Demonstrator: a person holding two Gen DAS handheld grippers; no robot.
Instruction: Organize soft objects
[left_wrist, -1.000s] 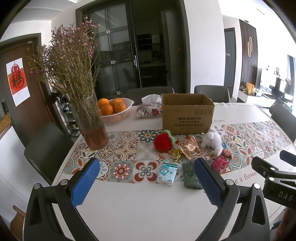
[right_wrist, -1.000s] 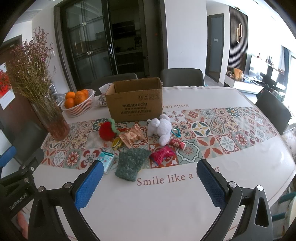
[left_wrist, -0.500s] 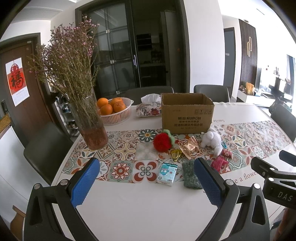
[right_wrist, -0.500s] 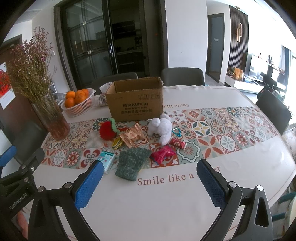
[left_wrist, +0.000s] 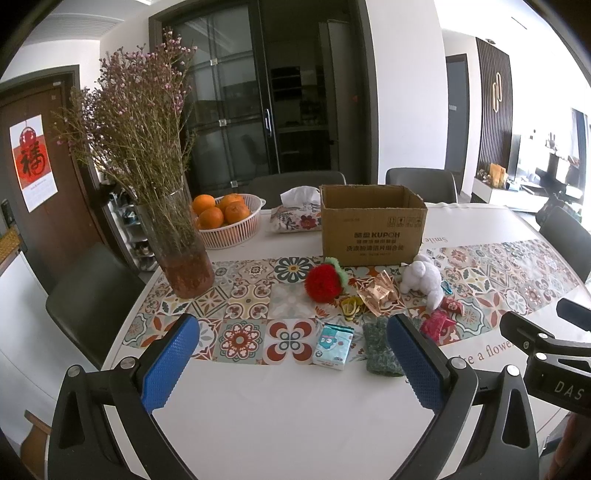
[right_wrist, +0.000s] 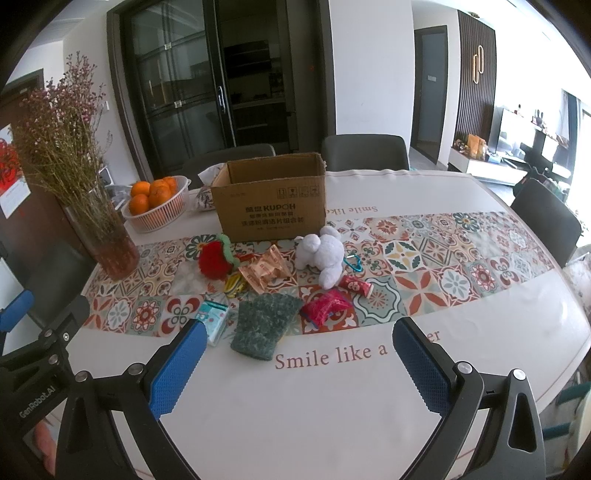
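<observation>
An open cardboard box stands on the patterned runner. In front of it lie a red plush strawberry, a white plush animal, a green knitted cloth, a pink pouch, a tissue pack and a gold wrapper. My left gripper hovers open over the near white tabletop. My right gripper is open too, just short of the green cloth.
A glass vase of dried flowers stands at the left. A basket of oranges and a tissue bag sit behind. Dark chairs ring the table. A small red tube and teal clip lie near the plush.
</observation>
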